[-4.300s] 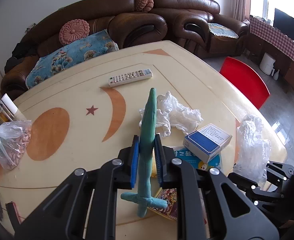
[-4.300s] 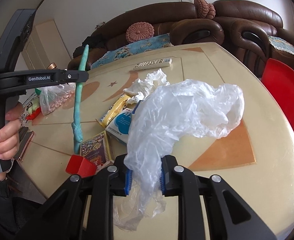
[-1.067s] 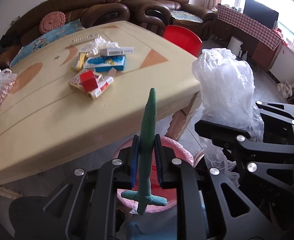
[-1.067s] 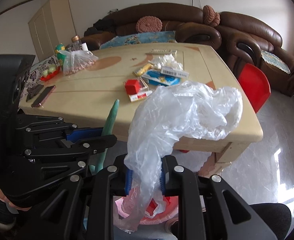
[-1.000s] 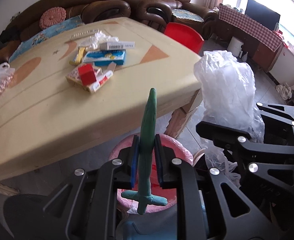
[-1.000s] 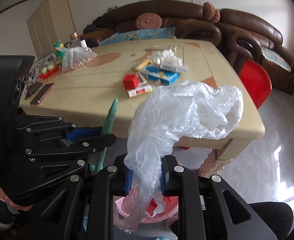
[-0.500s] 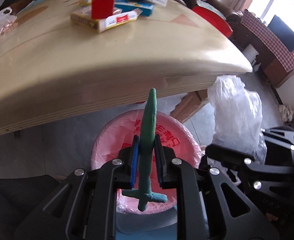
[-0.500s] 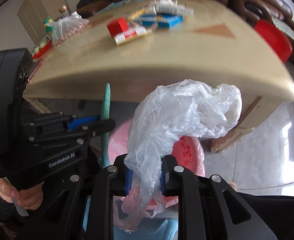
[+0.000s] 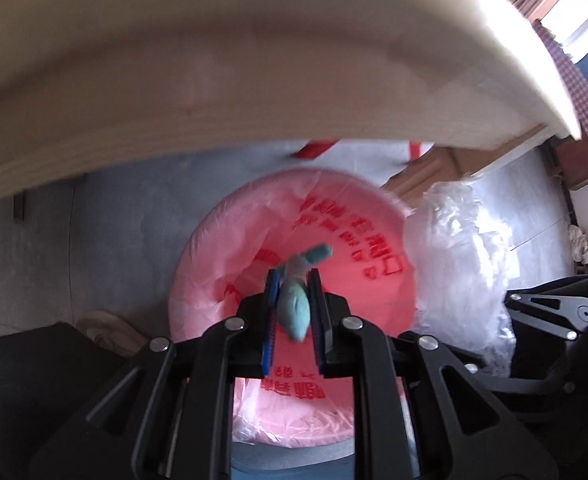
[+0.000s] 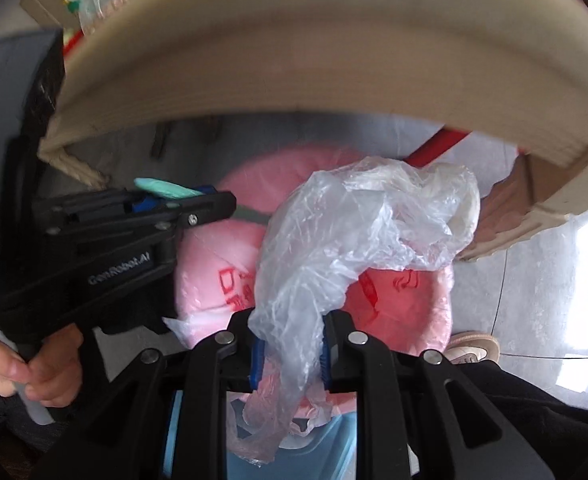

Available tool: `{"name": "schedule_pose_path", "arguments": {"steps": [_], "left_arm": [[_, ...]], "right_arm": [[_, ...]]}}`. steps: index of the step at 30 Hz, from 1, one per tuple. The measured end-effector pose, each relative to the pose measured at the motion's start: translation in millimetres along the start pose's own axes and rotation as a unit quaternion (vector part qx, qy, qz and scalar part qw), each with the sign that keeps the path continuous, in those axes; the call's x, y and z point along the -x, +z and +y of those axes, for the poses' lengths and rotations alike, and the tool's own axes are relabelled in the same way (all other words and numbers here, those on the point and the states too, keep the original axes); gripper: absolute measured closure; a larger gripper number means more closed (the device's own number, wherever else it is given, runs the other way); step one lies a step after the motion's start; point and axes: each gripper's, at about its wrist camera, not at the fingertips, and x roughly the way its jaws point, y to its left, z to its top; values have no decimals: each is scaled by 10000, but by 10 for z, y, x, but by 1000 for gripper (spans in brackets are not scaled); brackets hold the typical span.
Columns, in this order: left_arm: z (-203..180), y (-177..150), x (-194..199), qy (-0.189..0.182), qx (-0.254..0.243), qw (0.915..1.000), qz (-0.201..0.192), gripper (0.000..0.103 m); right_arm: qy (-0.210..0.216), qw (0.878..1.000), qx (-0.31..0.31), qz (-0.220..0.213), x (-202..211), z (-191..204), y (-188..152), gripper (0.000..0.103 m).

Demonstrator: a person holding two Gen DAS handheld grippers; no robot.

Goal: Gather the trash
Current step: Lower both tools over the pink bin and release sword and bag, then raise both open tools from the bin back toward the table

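Observation:
A bin lined with a pink bag (image 9: 358, 264) stands on the floor under the table edge; it also shows in the right wrist view (image 10: 213, 280). My left gripper (image 9: 294, 280) is right above the bin mouth with a teal strip (image 9: 294, 304) between its jaws, tilted and blurred, tip pointing into the bin. Whether the jaws still pinch it I cannot tell. In the right wrist view the left gripper (image 10: 217, 202) reaches in from the left with the teal strip (image 10: 161, 188) sticking out. My right gripper (image 10: 289, 340) is shut on a crumpled clear plastic bag (image 10: 366, 224), held above the bin.
The cream table edge (image 9: 253, 92) arches over both grippers. A table leg (image 10: 534, 208) stands to the right of the bin. A shoe (image 10: 474, 348) rests on the grey tiled floor. A red chair part (image 10: 434, 148) shows behind the bin.
Both grippers have dropped below the table edge to the bin mouth. The teal strip stood upright in the left jaws; now it tilts forward into the bin.

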Motion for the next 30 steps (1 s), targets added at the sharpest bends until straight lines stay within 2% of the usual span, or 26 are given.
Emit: {"name": "schedule_pose_path", "arguments": {"steps": [7, 15, 17, 19, 20, 21, 24, 30], "left_arm": [[67, -65, -362, 256, -113, 9984, 491, 88], [45, -100, -657, 392, -332, 9945, 911, 87], [53, -106, -704, 397, -303, 9936, 1015, 87], [76, -112, -738, 462, -260, 9923, 1120, 78], [87, -110, -757, 477, -231, 9919, 1154, 62], [95, -105, -759, 470, -202, 9918, 1172, 51], [120, -77, -678, 416, -95, 9928, 1119, 48], [115, -69, -660, 471, -113, 9926, 1114, 44]], "right_arm": [[292, 9962, -127, 815, -622, -44, 40, 82], [229, 9934, -205, 1109, -971, -103, 88, 81], [191, 9931, -284, 1125, -994, -141, 110, 75], [-10, 9934, -318, 1104, -1047, -182, 158, 55], [-67, 9939, -343, 1051, -1043, -198, 172, 53], [-73, 9940, -373, 1021, -1039, -204, 180, 49], [-51, 9942, -441, 981, -1035, -213, 197, 43], [-48, 9936, -489, 1018, -1029, -215, 197, 43]]}}
